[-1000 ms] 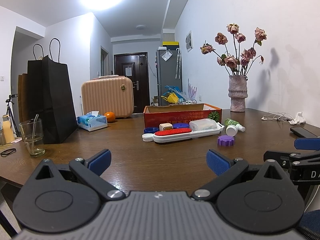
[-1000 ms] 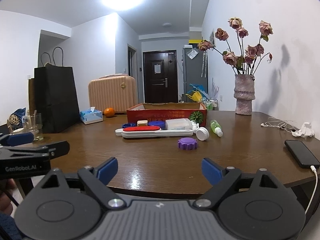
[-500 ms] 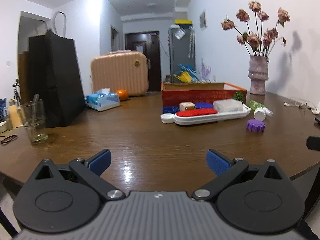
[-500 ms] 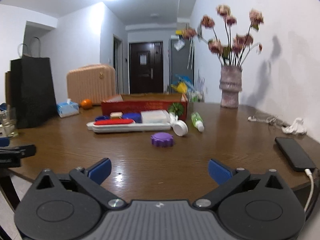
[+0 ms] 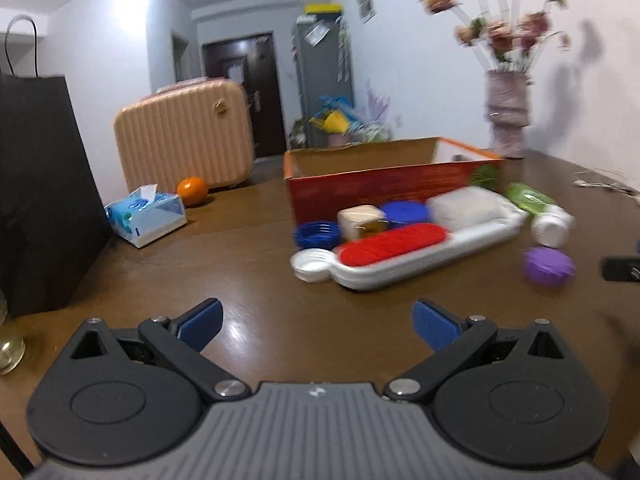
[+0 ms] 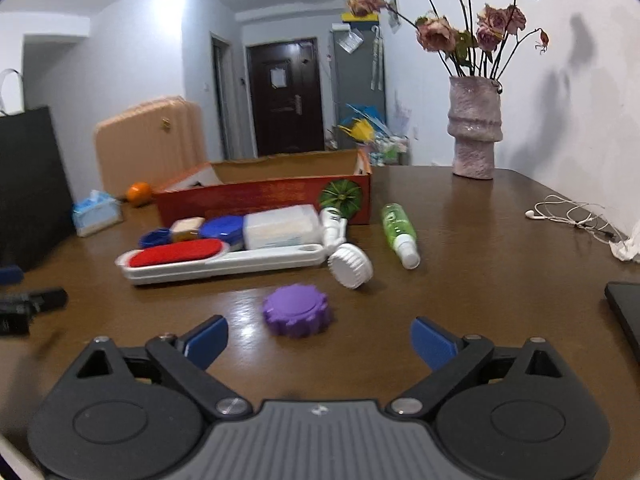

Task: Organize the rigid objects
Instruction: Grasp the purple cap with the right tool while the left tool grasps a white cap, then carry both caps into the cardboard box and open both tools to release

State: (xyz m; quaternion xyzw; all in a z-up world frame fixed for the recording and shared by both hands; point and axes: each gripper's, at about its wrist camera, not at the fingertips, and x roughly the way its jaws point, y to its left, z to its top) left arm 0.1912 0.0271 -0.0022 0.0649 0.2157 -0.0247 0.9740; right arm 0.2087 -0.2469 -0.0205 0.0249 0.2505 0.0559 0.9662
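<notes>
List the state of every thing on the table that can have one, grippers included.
red box: open-topped, upright
green bottle: lying on its side
purple cap: flat on the table, loose
vase: upright, holding flowers
left gripper: open, empty
right gripper: jaws closing, nothing between them

Motion-blurred across the left wrist view: flowers [image 5: 504, 12], vase [image 5: 507, 116], white tray [image 5: 420, 256], purple gear-shaped cap [image 5: 548, 266]. Red box [image 6: 260, 196] interior hidden behind its front wall. Blue round lids [image 6: 222, 227] partly covered by the beige cube [image 6: 186, 229] and clear case [image 6: 282, 227]. Black paper bag [image 5: 40, 184] cut off at the left edge. Phone [image 6: 626, 316] cut off at the right edge. Box print unreadable.
</notes>
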